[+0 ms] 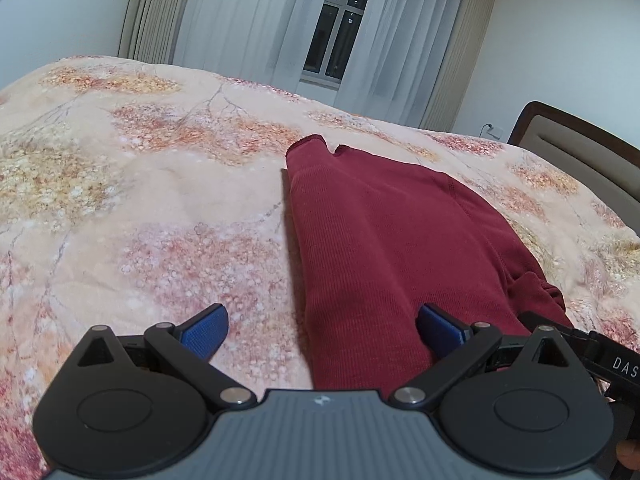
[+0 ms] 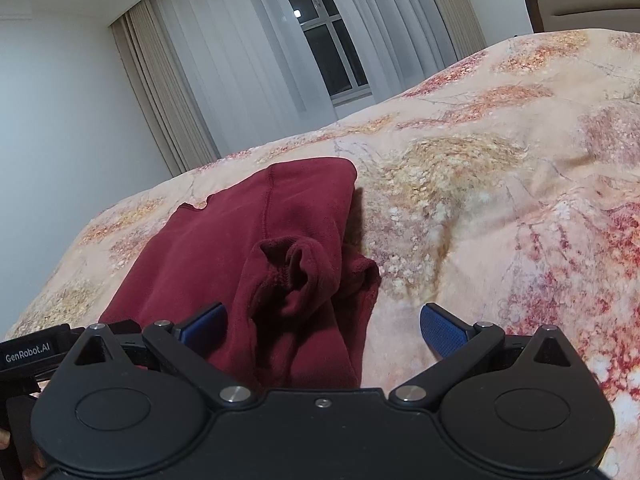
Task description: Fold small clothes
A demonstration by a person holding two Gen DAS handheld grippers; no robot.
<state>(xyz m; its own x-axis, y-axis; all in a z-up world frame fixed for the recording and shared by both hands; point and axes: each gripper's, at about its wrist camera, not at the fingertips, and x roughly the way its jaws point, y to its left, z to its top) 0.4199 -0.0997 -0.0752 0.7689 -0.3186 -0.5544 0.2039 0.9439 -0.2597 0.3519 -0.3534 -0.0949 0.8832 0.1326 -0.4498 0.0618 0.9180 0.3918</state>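
Lying on the floral bedspread (image 1: 140, 208), dark red garment (image 1: 372, 240), both tongs agape.

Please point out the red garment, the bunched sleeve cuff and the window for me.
Red garment (image 1: 372, 240): left wrist view, on the flat ribbed middle of the cloth.
Sleeve cuff (image 2: 294, 264): right wrist view, on the crumpled cuff opening.
Window (image 1: 340, 20): left wrist view, on the dark panes between the curtains.

Soft, even indoor light, dark window (image 1: 340, 28), faint shadows on the bed (image 1: 160, 200), strong fisheye bending with black corners.
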